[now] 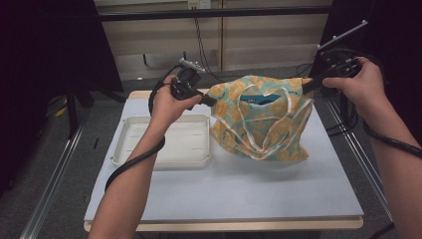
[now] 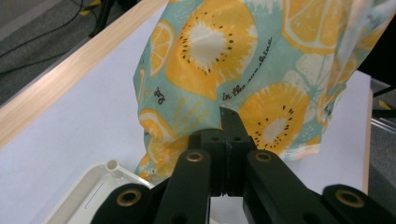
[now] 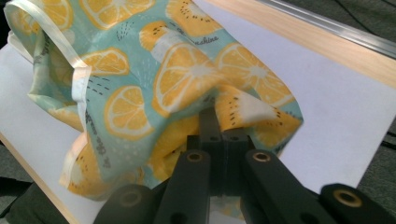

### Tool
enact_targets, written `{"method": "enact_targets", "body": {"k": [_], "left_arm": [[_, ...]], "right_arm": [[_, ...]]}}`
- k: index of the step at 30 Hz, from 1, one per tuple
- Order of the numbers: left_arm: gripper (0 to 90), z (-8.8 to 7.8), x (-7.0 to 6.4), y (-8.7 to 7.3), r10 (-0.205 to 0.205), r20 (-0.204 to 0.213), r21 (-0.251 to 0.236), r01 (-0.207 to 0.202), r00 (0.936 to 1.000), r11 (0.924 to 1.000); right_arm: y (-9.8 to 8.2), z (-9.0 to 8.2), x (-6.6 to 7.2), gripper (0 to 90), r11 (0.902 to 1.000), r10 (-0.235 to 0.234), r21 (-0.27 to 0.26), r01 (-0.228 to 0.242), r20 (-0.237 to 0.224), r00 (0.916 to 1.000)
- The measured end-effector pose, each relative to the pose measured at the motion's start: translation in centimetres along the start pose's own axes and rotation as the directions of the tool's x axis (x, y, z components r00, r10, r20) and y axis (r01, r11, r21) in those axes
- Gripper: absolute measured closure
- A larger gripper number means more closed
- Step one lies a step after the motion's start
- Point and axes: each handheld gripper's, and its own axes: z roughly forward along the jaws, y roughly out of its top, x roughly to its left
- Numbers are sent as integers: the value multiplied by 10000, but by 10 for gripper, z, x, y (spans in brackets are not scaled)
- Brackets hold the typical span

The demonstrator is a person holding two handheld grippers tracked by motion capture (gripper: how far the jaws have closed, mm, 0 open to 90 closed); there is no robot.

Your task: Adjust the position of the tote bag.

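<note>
Fruit-print bag (image 1: 261, 119) stretched between left gripper (image 1: 208, 101), right gripper (image 1: 309, 85), above table (image 1: 249, 194)

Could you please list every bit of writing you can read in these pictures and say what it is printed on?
"in the": black script on the fruit-print cloth bag, left gripper view; the words after it are too blurred to read.
Script ending "...shine" on the same bag, right gripper view; only partly legible.
</note>
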Motion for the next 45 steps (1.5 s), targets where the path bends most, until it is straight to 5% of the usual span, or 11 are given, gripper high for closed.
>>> {"method": "enact_targets", "body": {"k": [10,19,28,36,38,45], "left_arm": [[837,18,3,-8,-234,84,301,231,9997,9993],[498,-4,-16,-2,526,-270,184,-521,9983,9985],[371,-14,-38,17,1347,-659,-312,-1370,9887,9901],[393,10,-45,35,2048,-686,-389,-2078,9764,9774],[417,14,-43,38,2229,-771,-50,-2239,9718,9746],[778,17,-43,43,2411,-619,383,-2391,9685,9702]], "right_arm": [[-6,20,-3,900,9994,-46,355,56,-290,9996],[-6,21,2,900,9986,-137,506,148,-218,9997],[-3,24,7,900,9976,-227,649,238,-166,9996],[0,25,10,894,9969,-278,739,284,-87,9996],[0,26,10,887,9968,-311,740,317,-84,9995],[-1,27,7,863,9969,-425,658,427,-38,9991]]}}
